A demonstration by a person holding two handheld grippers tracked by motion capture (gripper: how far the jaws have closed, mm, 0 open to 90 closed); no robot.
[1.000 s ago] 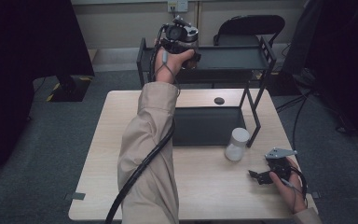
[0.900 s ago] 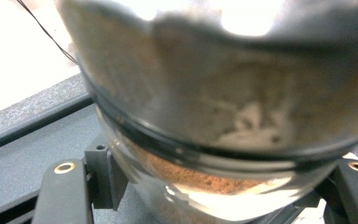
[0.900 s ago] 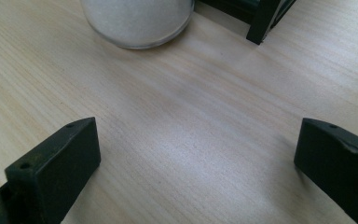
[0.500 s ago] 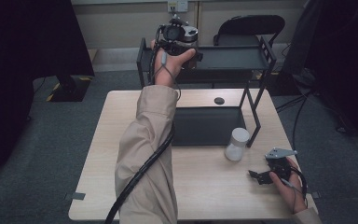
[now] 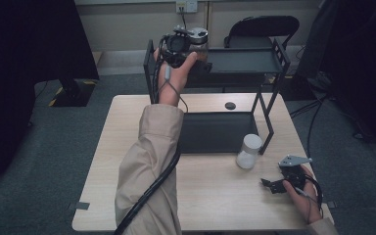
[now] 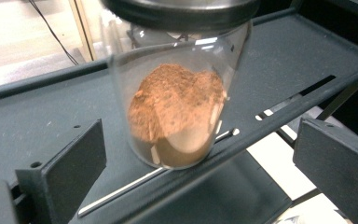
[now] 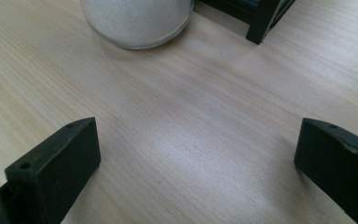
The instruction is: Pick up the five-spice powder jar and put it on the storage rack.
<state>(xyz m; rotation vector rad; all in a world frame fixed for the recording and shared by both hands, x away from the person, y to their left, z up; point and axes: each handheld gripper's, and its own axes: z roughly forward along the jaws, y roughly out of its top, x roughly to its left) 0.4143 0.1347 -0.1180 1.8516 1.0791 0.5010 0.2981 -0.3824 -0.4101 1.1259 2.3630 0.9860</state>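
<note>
- My left gripper [image 5: 196, 46] is up at the top tier of the black metal shelf rack [image 5: 274, 49], its jaws standing wide apart on either side of the clear glass jar of reddish-brown powder [image 6: 177, 112], not touching it.
- That jar, under a dark lid, sits tilted near the front edge of the rack's top tray, the powder heaped to one side.
- I judge the jar stiff, smooth and breakable; the glass looks slippery, so I would grip it at mid-body below the lid, squarely and without much squeeze.
- With the powder off-centre, the weight probably sits to one side, and the jar could tip when released.
- My right gripper [image 5: 274, 185] hangs low over the pale wooden counter [image 5: 210, 196], jaws wide and holding nothing.
- The white cylindrical jar of pale powder [image 5: 248, 152] stands upright on the counter just ahead of it, beside the rack's front leg.
</note>
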